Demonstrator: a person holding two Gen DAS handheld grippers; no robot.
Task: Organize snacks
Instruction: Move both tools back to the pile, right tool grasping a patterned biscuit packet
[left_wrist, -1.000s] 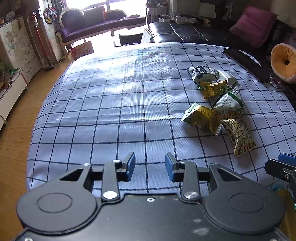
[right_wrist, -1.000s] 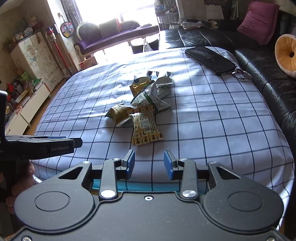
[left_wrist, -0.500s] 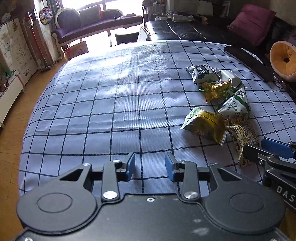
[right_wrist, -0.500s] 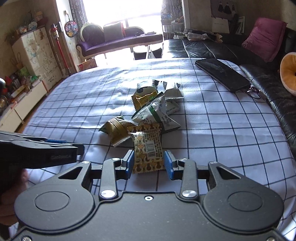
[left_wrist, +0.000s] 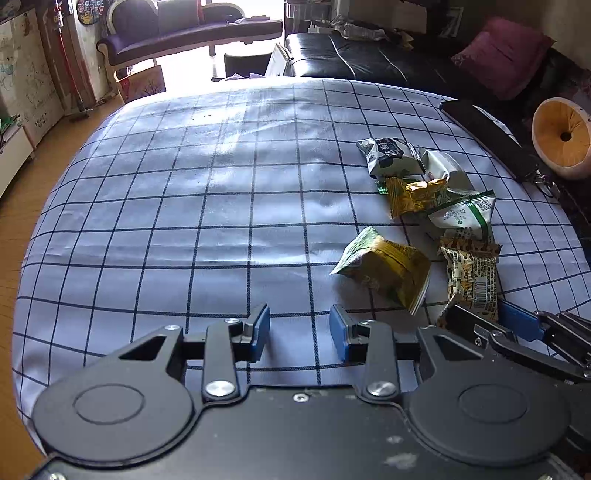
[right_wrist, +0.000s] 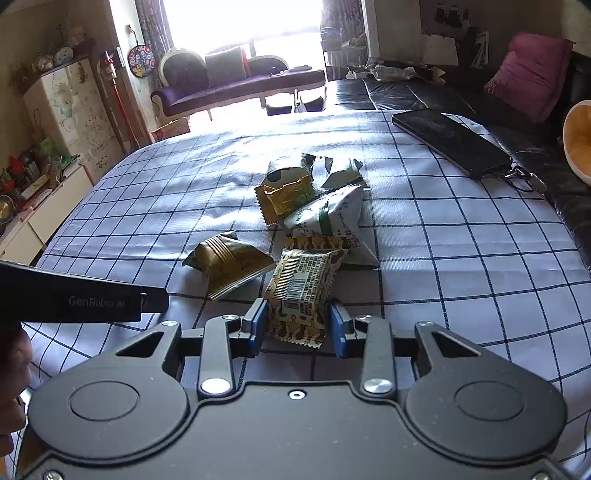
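the right hand-held gripper (right_wrist: 295, 325) has its jaws closing around the near end of a peanut-patterned snack packet with a barcode (right_wrist: 301, 291); the left blue pad looks to touch the wrapper's edge, while a thin gap shows at the right pad, so it is not yet pinched. the packet lies flat on the blue checked cloth (right_wrist: 461, 258) covering the bench, its far end tucked against a white and green packet (right_wrist: 328, 214). just left of it sits a puffy olive and gold packet (right_wrist: 229, 264), apart from the pads. farther off lie a gold foil packet (right_wrist: 284, 194), a white packet with dark print (right_wrist: 284, 170) and a silvery wrapper (right_wrist: 341, 173), all heaped together near the middle of the cloth. a black phone-like slab (right_wrist: 450, 140) lies at the far right edge.

the left hand-held gripper (left_wrist: 299, 328) hangs over bare cloth at the near left, jaws partly spread with nothing between them. a black sofa (right_wrist: 406, 96) and a pink cushion (right_wrist: 528, 74) stand beyond the bench.
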